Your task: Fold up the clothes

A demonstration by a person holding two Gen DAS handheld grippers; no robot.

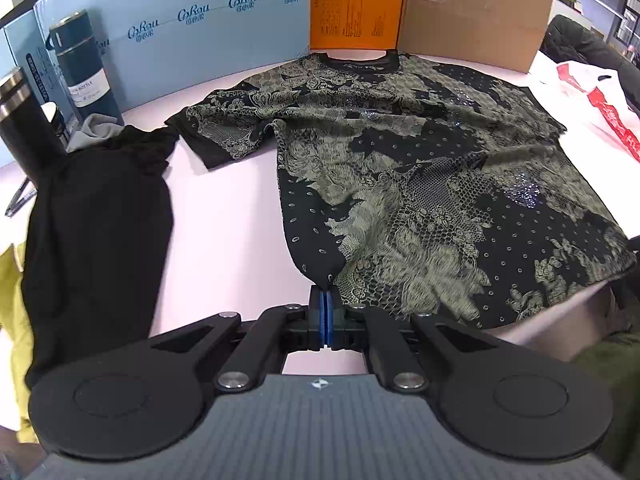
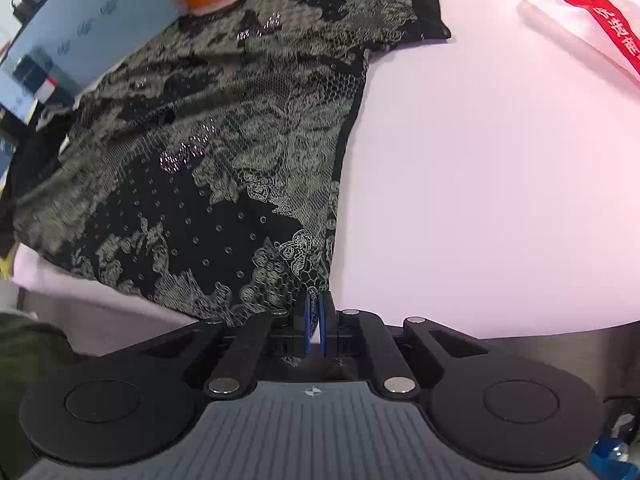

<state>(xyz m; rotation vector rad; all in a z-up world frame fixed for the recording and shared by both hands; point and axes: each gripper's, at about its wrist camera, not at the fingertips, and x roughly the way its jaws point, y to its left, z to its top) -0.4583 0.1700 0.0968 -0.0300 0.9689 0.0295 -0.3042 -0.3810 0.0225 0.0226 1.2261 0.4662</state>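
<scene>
- A pale pink counter [image 1: 232,216] carried the work, walled at its far edge by a light blue printed panel [image 1: 192,36], an orange printed board [image 1: 356,0] and a brown cardboard box [image 1: 476,12].
- The patterned black-and-gold shirt [image 1: 420,168] lay spread on the counter, collar toward the boards, its near hem hanging over the counter's front edge.
- The left tool [image 1: 327,296] had its blue pads pressed together on the shirt's lower left hem corner, the cloth pulled into a point there.
- The right tool [image 2: 315,304] was pinched on the lower right hem corner; a slim gap showed between its pads, and the cloth inside was hard to make out.
- In the right wrist view the shirt's left side was blurred and cut off by the frame.
- A black garment [image 1: 100,216] lay just left of the shirt, covering part of a yellow cloth [image 1: 14,320] cut off at the edge.
- Two dark bottles [image 1: 86,64] stood near the blue panel; the nearer one was cropped.
- A white and red plastic bag [image 1: 596,108] lay at the right, well apart from the tools.
</scene>
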